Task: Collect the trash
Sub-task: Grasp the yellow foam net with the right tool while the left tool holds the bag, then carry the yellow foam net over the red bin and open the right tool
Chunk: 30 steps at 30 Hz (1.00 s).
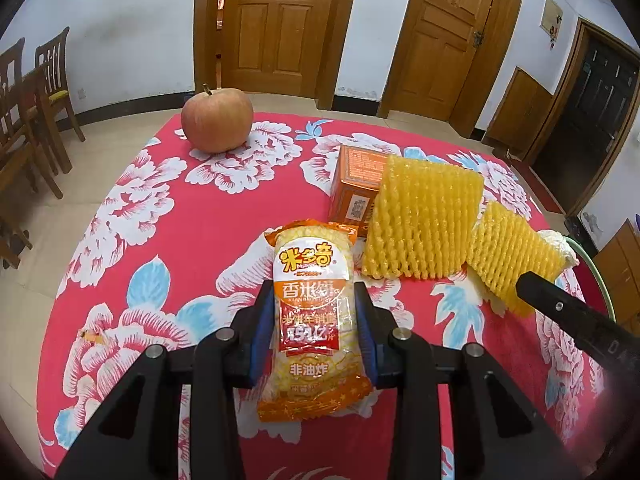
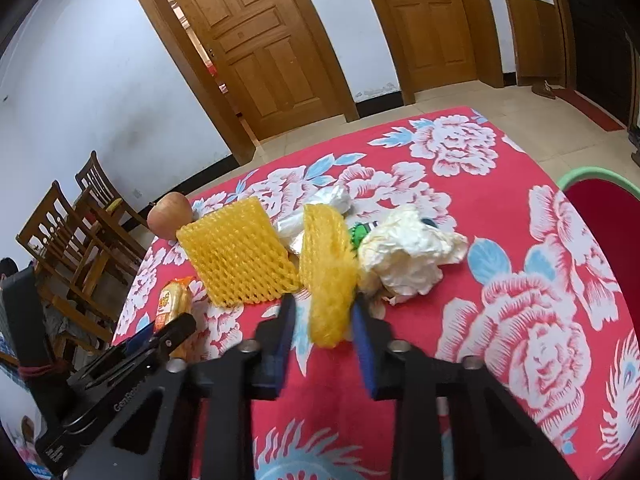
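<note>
In the left wrist view, the left gripper (image 1: 316,320) clamps a snack packet (image 1: 311,312) at lower centre; it reads "米多奇", "香米饼", "非油炸". Right of it lie an orange box (image 1: 354,188) and a yellow foam net (image 1: 424,220); an apple (image 1: 217,119) stands upper left, with bare cloth between. In the right wrist view, the right gripper (image 2: 325,312) pinches a second foam net (image 2: 326,268) at centre; crumpled paper (image 2: 408,256) lies just right; the green-rimmed bin (image 2: 592,174) sits at the right edge.

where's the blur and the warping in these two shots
Left wrist view: sharp; fisheye bends the door frames and table edge, corners vignetted black. Right wrist view: motion blur smears the yellow net between the right gripper and the fingers; doors lean.
</note>
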### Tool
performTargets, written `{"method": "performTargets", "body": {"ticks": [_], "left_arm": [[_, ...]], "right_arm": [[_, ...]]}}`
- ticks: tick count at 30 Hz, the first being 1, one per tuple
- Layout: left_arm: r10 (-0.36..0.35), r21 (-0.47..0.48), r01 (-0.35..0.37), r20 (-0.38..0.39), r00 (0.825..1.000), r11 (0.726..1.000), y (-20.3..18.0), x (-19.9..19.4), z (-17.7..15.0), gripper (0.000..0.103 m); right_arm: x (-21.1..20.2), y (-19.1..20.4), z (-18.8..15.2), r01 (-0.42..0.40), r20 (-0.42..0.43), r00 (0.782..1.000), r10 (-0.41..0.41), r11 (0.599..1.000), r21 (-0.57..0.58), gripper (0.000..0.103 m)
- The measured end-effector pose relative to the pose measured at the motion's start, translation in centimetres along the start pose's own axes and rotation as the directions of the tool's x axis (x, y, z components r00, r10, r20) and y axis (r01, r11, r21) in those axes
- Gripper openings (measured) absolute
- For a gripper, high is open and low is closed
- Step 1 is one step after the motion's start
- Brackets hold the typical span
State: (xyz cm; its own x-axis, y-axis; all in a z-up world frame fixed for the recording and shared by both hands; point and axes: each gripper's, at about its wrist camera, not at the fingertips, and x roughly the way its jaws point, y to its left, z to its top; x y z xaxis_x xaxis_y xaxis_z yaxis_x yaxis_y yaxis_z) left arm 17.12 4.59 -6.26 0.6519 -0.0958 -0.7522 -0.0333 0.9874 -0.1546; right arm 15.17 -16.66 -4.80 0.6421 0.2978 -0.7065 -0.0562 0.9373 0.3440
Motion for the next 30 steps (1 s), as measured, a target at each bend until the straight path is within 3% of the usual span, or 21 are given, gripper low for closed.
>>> {"method": "performTargets", "body": {"ticks": [2, 18, 30], "left_arm": [[0.001, -0.003, -0.001, 0.0, 1.0, 1.0, 0.1, 0.0, 0.0, 0.038], [-0.008, -0.004, 0.008, 0.008, 1.0, 1.0, 0.1, 0.0, -0.1, 0.038], [-0.014, 0.021, 0.014, 0.011, 1.0, 1.0, -0.8, -0.1, -0.3, 0.038]], "right_arm": [[0.0, 0.2, -0.1, 0.002, 0.004, 1.0, -0.002, 1.0, -0.018, 0.014], [-5.5, 0.3, -1.9, -0.071, 0.089, 0.993, 0.074, 0.997, -0.04, 0.013], [-10.8, -4.7, -2.5, -0.001, 0.184, 0.983, -0.012, 0.997, 0.074, 0.013]]}}
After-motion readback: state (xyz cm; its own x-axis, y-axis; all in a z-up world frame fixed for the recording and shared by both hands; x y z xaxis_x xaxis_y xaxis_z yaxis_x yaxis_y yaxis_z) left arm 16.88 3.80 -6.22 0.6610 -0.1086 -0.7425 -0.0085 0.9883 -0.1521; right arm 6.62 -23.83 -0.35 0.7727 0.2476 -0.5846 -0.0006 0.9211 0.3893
